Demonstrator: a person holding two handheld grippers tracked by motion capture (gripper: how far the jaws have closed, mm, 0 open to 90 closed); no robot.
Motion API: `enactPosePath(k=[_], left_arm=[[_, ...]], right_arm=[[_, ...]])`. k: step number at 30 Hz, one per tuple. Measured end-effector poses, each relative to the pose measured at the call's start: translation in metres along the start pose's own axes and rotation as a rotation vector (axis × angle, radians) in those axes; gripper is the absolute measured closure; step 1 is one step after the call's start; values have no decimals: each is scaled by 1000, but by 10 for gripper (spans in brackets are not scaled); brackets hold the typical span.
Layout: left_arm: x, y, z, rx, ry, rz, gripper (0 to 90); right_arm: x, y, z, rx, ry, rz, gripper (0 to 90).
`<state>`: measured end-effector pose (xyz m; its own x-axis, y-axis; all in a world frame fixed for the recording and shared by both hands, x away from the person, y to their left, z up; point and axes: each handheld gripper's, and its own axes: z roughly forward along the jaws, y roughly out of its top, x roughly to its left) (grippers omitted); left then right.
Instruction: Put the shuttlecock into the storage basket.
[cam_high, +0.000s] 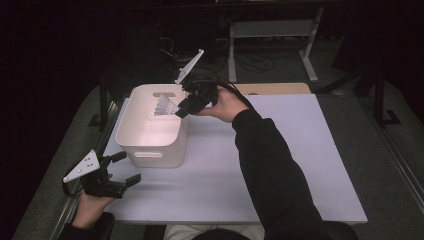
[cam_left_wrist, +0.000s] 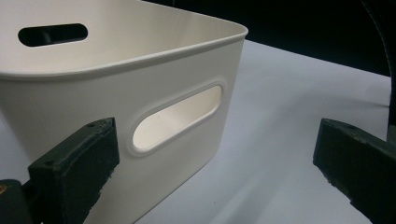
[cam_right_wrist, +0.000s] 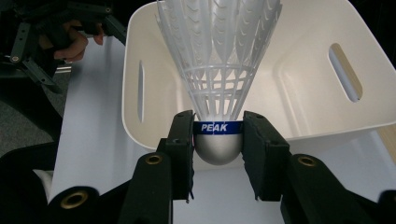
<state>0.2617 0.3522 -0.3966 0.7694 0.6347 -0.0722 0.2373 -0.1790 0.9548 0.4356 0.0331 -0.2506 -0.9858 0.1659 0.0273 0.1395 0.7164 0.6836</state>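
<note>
A white plastic shuttlecock (cam_right_wrist: 217, 70) with a silver head and a blue band sits between the jaws of my right gripper (cam_right_wrist: 217, 140), which is shut on its head. In the high view that gripper (cam_high: 184, 106) holds the shuttlecock (cam_high: 165, 107) over the right rim of a cream bin (cam_high: 150, 150), skirt pointing into the bin. The bin (cam_right_wrist: 299, 70) looks empty inside. My left gripper (cam_high: 124, 169) rests at the table's front left corner, jaws open, facing the bin's near wall (cam_left_wrist: 140, 93) and its handle slot (cam_left_wrist: 177, 119).
The bin stands on a white table top (cam_high: 280, 165). A wooden board (cam_high: 275, 88) lies at the table's far edge. A metal frame (cam_high: 270, 35) stands on the dark floor behind. The right half of the table is bare.
</note>
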Motion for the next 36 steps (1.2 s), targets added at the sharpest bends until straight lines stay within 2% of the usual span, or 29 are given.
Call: enactPosePath(k=[13,36], left_arm=[[0,0,0,0,0,-1,2],[0,0,-1,-1,-4,1,2]], right_arm=[[7,10,20,26,29,-26,641],[13,18,56,66,80,-34,641]])
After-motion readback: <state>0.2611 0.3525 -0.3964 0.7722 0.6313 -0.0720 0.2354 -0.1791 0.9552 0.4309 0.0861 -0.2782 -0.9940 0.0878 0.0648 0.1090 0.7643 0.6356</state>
